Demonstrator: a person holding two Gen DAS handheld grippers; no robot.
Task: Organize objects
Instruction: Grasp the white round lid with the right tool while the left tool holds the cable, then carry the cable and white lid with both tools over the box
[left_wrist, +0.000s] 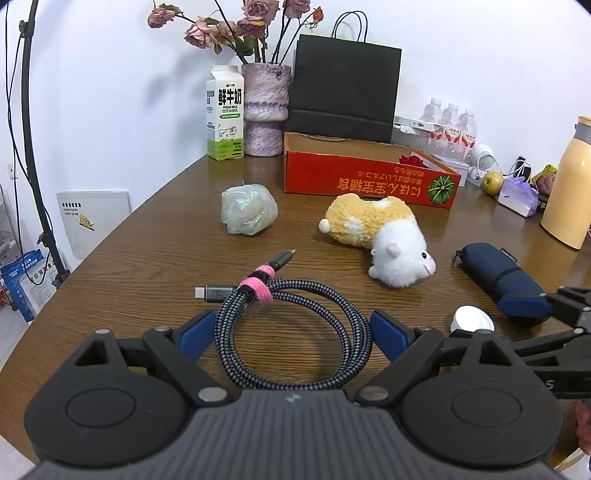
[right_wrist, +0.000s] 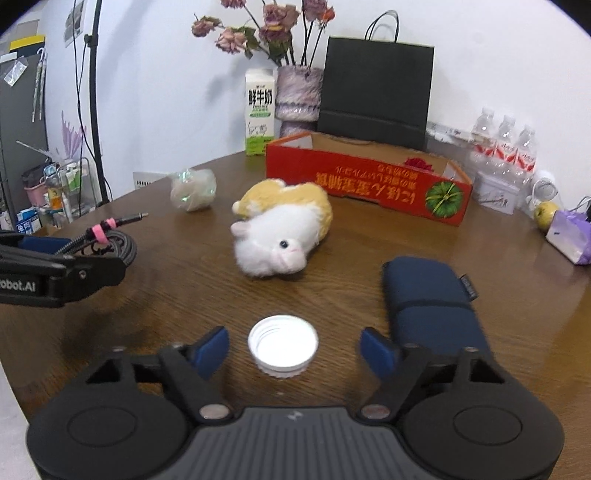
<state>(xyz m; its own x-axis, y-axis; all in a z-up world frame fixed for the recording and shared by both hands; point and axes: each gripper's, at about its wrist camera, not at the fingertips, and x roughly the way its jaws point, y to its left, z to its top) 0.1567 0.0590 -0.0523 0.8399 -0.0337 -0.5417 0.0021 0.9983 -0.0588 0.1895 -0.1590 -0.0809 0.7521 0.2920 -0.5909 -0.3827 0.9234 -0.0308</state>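
A coiled braided cable (left_wrist: 295, 295) with a pink tie lies on the wooden table between the blue pads of my left gripper (left_wrist: 293, 332). The pads stand wide, close to the coil's two sides, and I see no squeeze. My right gripper (right_wrist: 294, 349) is open around a white screw cap (right_wrist: 282, 343), with a gap on each side. A navy pouch (right_wrist: 432, 306) lies just right of it. A yellow-and-white plush hamster (right_wrist: 284, 229) and a crumpled clear plastic ball (left_wrist: 249, 210) lie farther back. Behind them stands an open red cardboard box (right_wrist: 365, 181).
Along the wall stand a milk carton (left_wrist: 224, 114), a vase of dried roses (left_wrist: 266, 107) and a black paper bag (left_wrist: 343, 88). Water bottles (right_wrist: 506, 147), an apple (right_wrist: 546, 213), a purple bag (right_wrist: 570, 236) and a yellow flask (left_wrist: 570, 184) crowd the right. The table's edge curves at the left.
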